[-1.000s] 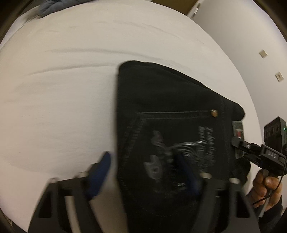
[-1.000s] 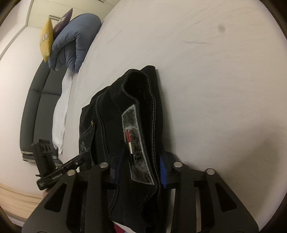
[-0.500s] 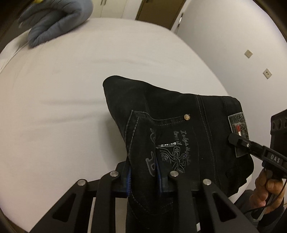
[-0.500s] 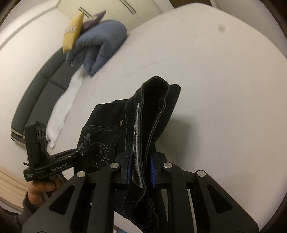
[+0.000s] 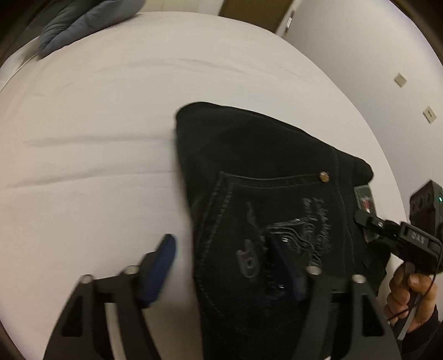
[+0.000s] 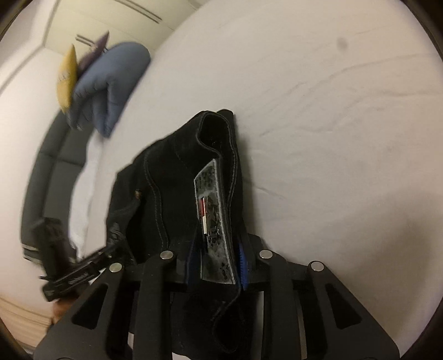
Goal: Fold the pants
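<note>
The folded black pants [image 5: 265, 177] lie on the white bed [image 5: 97, 138], back pocket and grey waist label up. My left gripper [image 5: 224, 257] is open; its left finger is over the sheet, its right finger over the pocket, straddling the pants' left edge. In the right wrist view my right gripper [image 6: 217, 260] is shut on the pants [image 6: 171, 177] at the waistband, with the grey label [image 6: 213, 221] between its blue pads. The right gripper [image 5: 368, 221] also shows in the left view at the label, and the left gripper [image 6: 110, 249] shows blurred at the pants' left side.
A blue duvet [image 6: 110, 83] and a yellow cushion [image 6: 66, 77] lie at the head of the bed against a dark headboard [image 6: 47, 177]. A wall with two sockets [image 5: 400, 80] runs along the bed's right side. A door [image 5: 254, 11] is beyond.
My left gripper was shut on the pants' edge half a second ago and has now opened and let go. The pants have come back down onto the bed. My right gripper keeps its hold.
</note>
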Tool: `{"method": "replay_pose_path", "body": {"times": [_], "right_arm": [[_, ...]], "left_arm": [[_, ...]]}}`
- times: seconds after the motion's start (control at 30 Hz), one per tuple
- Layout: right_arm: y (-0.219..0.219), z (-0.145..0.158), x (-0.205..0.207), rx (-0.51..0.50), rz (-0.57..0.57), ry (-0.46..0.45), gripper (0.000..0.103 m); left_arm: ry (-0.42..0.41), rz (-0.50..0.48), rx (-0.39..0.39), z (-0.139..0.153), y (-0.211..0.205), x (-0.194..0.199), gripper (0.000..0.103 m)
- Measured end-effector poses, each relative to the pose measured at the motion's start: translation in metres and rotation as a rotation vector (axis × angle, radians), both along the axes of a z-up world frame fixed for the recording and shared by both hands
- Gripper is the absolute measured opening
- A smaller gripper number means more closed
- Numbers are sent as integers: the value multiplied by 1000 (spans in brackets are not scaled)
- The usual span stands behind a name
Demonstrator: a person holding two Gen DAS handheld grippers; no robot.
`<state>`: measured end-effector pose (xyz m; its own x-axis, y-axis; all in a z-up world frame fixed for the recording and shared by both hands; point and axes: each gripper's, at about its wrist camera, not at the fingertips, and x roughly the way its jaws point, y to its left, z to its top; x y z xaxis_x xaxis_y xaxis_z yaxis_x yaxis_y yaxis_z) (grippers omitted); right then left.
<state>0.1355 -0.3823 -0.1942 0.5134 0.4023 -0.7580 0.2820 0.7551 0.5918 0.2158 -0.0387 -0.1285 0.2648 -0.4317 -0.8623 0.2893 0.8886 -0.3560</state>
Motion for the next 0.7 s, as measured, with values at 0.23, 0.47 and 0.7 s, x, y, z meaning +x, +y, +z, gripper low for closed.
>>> {"method": "replay_pose_path", "body": {"times": [0.23, 0.47, 0.7], "right_arm": [[10, 39, -14, -152, -12, -25, 50], [57, 141, -94, -386, -71, -237, 53], [138, 259, -198, -787, -262, -585, 101]], "left_arm": [[-118, 43, -13, 39, 16, -17, 80], [-415, 223, 7, 125, 76, -89, 103], [-861, 348, 158, 226, 100, -177, 103]]}}
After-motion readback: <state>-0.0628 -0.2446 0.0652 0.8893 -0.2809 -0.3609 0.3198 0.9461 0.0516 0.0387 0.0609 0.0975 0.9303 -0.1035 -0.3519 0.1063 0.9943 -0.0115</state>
